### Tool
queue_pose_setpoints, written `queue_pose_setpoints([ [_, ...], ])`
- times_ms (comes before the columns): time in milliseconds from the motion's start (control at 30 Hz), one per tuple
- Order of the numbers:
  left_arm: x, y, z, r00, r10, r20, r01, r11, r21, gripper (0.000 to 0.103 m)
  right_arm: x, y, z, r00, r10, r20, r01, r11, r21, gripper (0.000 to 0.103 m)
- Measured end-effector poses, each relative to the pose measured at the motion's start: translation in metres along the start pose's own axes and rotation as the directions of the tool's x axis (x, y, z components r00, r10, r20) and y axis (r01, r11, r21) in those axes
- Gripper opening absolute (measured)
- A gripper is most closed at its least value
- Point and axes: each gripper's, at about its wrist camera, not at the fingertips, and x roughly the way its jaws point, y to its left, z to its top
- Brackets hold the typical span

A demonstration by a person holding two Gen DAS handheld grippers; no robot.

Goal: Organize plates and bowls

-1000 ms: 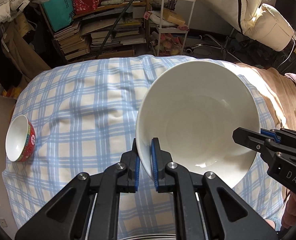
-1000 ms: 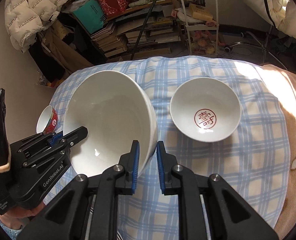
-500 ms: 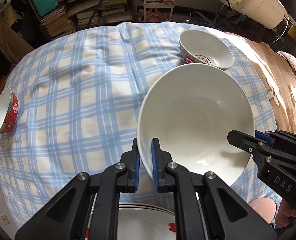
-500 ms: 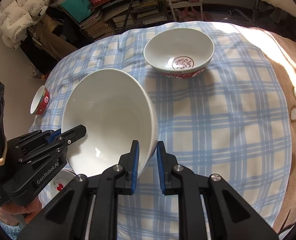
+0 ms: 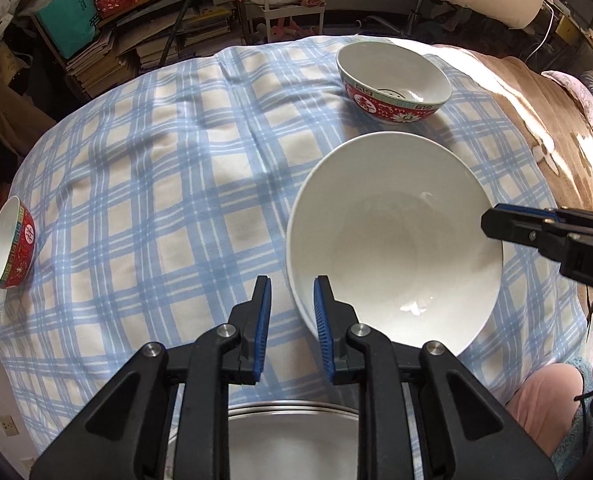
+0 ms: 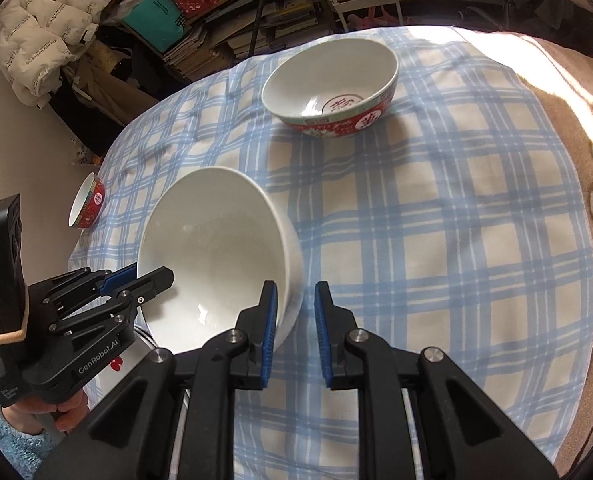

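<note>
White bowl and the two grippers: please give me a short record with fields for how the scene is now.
main item: large white bowl, rim between the pads of both grippers
left gripper: jaws opening, outer pad clear of the rim
right gripper: jaws opening, gap shows beside the outer pad
other bowls: red patterned bowl behind the white one; small red bowl at the cloth's left edge
plates: stack below the left gripper
surface: blue checked cloth
</note>
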Motion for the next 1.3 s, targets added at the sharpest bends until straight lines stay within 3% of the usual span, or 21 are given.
queue_pose_setpoints([
  [33,-0.004,0.003,0.003,1.0,0.011,0.005,-0.011,1.0,-0.003,0.031,-0.005,-0.002,0.004,1.0,-0.006,0.012,0.006,1.0,-0.001,0.027],
  [100,-0.011,0.013,0.009,1.0,0.025,0.018,-0.025,0.999,-0.022,0.058,-0.016,-0.01,0.014,0.999,-0.023,0.041,0.022,1.0,0.013,0.043],
  [233,-0.022,0.025,0.025,0.996,0.066,0.053,-0.064,0.997,-0.041,0.063,-0.035,-0.03,0.037,0.994,-0.039,0.099,0.034,0.998,0.048,0.055],
  [267,-0.023,0.028,0.031,0.995,0.071,0.065,-0.067,0.996,-0.059,0.068,-0.038,-0.035,0.044,0.993,-0.043,0.109,0.037,0.998,0.056,0.058],
  [300,-0.023,0.032,0.038,0.996,0.054,0.077,-0.047,0.995,-0.086,0.077,-0.041,-0.04,0.05,0.992,-0.044,0.116,0.037,0.997,0.065,0.063],
  [367,-0.016,0.037,0.053,0.995,-0.043,0.086,0.054,0.99,-0.131,0.079,-0.042,-0.047,0.064,0.991,-0.052,0.121,0.043,0.996,0.082,0.063],
  [433,-0.009,0.037,0.068,0.994,-0.081,0.075,0.093,0.982,-0.162,0.079,-0.045,-0.053,0.075,0.987,-0.078,0.138,0.063,0.992,0.106,0.063],
  [533,-0.003,0.033,0.09,0.991,-0.08,0.105,0.098,0.979,-0.181,0.08,-0.045,-0.059,0.093,0.985,-0.053,0.163,0.031,0.991,0.132,0.068],
  [767,0.022,0.017,0.136,0.986,-0.11,0.126,0.135,0.969,-0.209,0.08,-0.025,-0.059,0.125,0.98,-0.096,0.173,0.074,0.989,0.129,0.071],
  [867,0.042,0.009,0.153,0.986,-0.131,0.1,0.15,0.964,-0.22,0.08,-0.014,-0.057,0.13,0.975,-0.136,0.174,0.118,0.986,0.114,0.071],
  [1000,0.07,0.001,0.169,0.991,-0.122,0.049,0.13,0.962,-0.24,0.079,0.004,-0.066,0.131,0.984,-0.117,0.136,0.096,0.985,0.146,0.071],
  [1067,0.08,-0.001,0.173,0.995,-0.098,0.029,0.102,0.966,-0.238,0.072,0.014,-0.069,0.131,0.985,-0.128,0.116,0.109,0.982,0.152,0.07],
  [1133,0.087,-0.005,0.175,0.996,-0.083,0.013,0.084,0.973,-0.217,0.068,0.022,-0.075,0.132,0.991,-0.095,0.095,0.077,0.981,0.178,0.065],
  [1233,0.09,-0.016,0.177,0.999,-0.05,0.012,0.051,0.988,-0.143,0.059,0.033,-0.08,0.134,0.996,-0.064,0.065,0.05,0.978,0.202,0.047],
  [1300,0.094,-0.019,0.178,0.996,-0.088,0.0,0.087,0.985,-0.146,0.037,0.037,-0.081,0.134,0.997,-0.058,0.056,0.046,0.978,0.203,0.031],
])
